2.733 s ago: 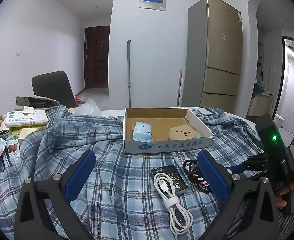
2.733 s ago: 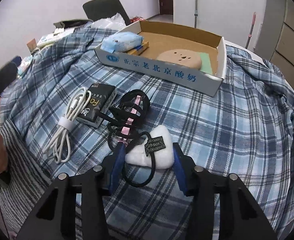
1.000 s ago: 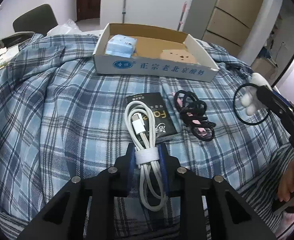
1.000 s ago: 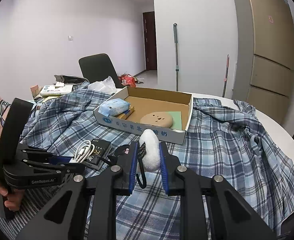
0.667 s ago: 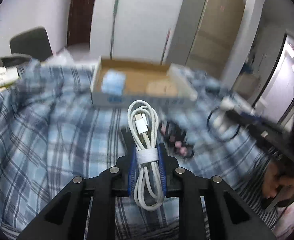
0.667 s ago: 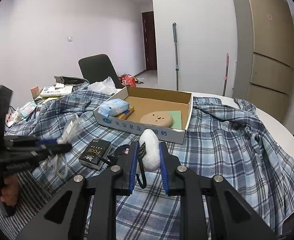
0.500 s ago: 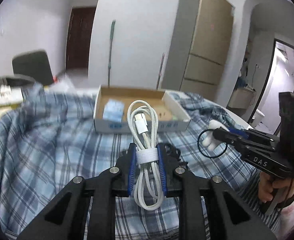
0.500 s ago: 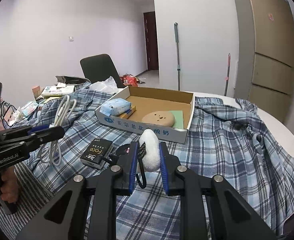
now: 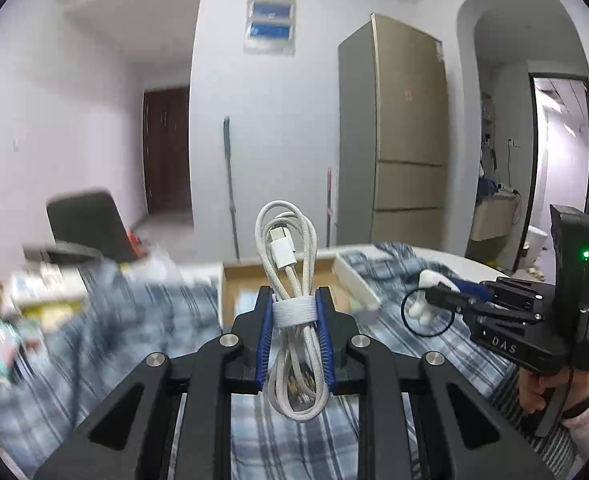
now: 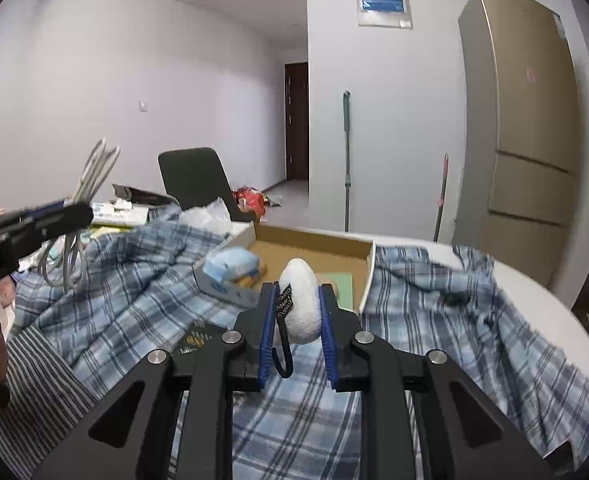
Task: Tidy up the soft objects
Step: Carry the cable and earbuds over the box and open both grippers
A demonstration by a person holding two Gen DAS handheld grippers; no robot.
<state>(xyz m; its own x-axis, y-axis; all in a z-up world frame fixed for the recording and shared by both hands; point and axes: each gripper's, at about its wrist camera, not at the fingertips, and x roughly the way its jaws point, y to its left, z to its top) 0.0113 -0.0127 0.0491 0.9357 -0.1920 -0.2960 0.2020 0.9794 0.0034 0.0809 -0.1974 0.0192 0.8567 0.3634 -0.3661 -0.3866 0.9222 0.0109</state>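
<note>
1. Fingers (image 9: 265, 344) of the left gripper (image 9: 293, 334) pinch the coiled white cable (image 9: 290, 280) at its wrap band, with the loop standing upright above them and the rest hanging below. It is lifted clear of the plaid cloth (image 10: 142, 280), on the near side of the cardboard box (image 10: 314, 240).
2. For the cable, my judgement is to carry it level over the box's near wall and lower it into a bare patch of cardboard before letting go, since the hanging loops could snag the rim.
3. Inside the box, a blue tissue pack (image 10: 230, 264) sits at the left end, so aim right of it.
4. Fingers (image 10: 328, 336) of the right gripper (image 10: 296, 332) press on the white fluffy hair tie (image 10: 300, 300), its black elastic dangling, just short of the box's near wall. Release it only once the elastic is past the rim.
</note>
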